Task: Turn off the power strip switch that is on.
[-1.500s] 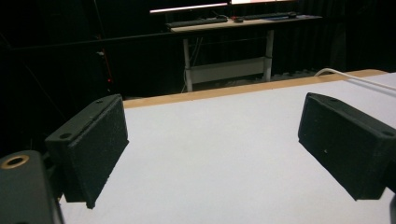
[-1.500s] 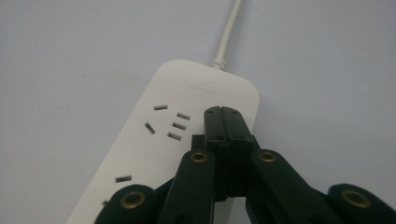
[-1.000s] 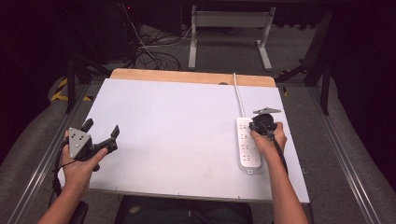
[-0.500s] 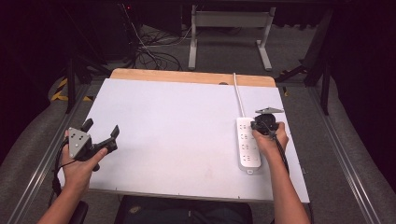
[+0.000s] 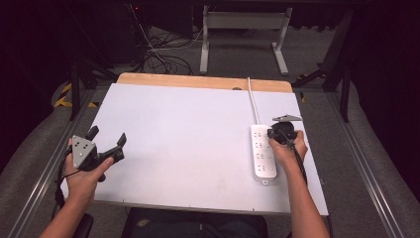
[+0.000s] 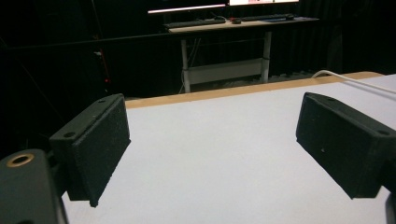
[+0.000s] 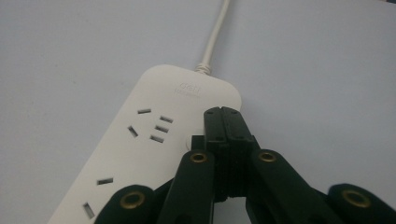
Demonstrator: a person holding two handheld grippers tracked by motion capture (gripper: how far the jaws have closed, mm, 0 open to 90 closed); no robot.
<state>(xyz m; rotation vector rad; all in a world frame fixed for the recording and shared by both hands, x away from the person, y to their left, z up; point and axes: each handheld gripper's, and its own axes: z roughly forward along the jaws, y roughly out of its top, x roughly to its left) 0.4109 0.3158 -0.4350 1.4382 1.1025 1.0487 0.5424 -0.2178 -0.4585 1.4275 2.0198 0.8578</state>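
We log 1 strip (image 5: 264, 153) at 3 o'clock on the desk (image 5: 188, 144). Right tool (image 7: 223, 114), jaws fully together, tips over the strip's cord end. Left tool (image 5: 106, 144) at 8 o'clock, jaws wide, holding nothing.

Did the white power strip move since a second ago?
No. The power strip lies at the same spot beside the table's right edge, under the shut right gripper.

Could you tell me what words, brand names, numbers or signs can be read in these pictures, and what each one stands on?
Embossed brand mark and a smaller line under it on the cord end of the white power strip, seen in the right gripper view: too faint and blurred to read.
Bright monitor strip on the far desk in the left gripper view: no text legible.
Nothing else bears any writing.
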